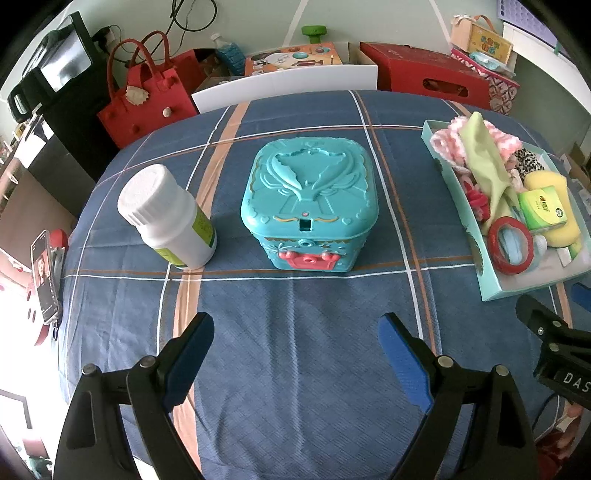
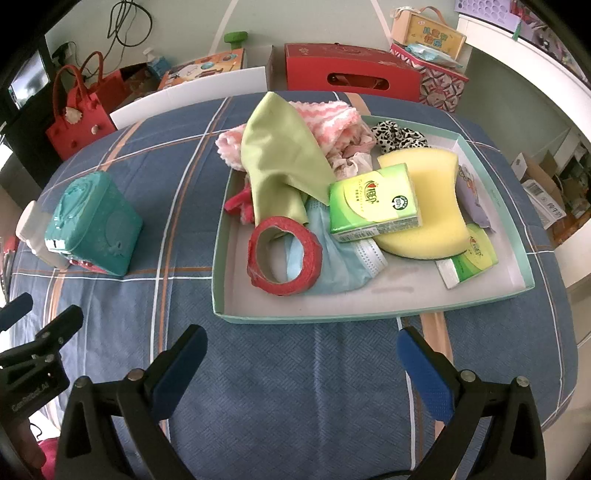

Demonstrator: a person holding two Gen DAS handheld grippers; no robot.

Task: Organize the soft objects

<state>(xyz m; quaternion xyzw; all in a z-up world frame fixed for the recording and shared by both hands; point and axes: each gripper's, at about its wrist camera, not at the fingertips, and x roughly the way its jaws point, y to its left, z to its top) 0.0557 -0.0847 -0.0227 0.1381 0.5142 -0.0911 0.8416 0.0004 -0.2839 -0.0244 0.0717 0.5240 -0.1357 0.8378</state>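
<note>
Left of a shallow teal tray (image 2: 369,317) stands a closed teal box (image 2: 96,232), while inside it a green cloth (image 2: 277,162) lies lengthwise away from both grippers, left gripper (image 1: 295,332) and right gripper (image 2: 301,347), each spread wide and empty, with a red tape roll (image 2: 284,254) and a yellow sponge (image 2: 432,206) under a green tissue pack (image 2: 373,203) whose print is unreadable.

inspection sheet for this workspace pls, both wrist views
Surface: blue plaid tablecloth.
Job's things: shallow teal cardboard tray holding green cloth, yellow sponge, green tissue pack, blue face mask, red tape roll.
Clutter: closed teal plastic box; white bottle, upright.
Grippers: left gripper, right gripper, both open, empty.
Cables: black cables on wall.
Surroundings: red handbag, red carton.
</note>
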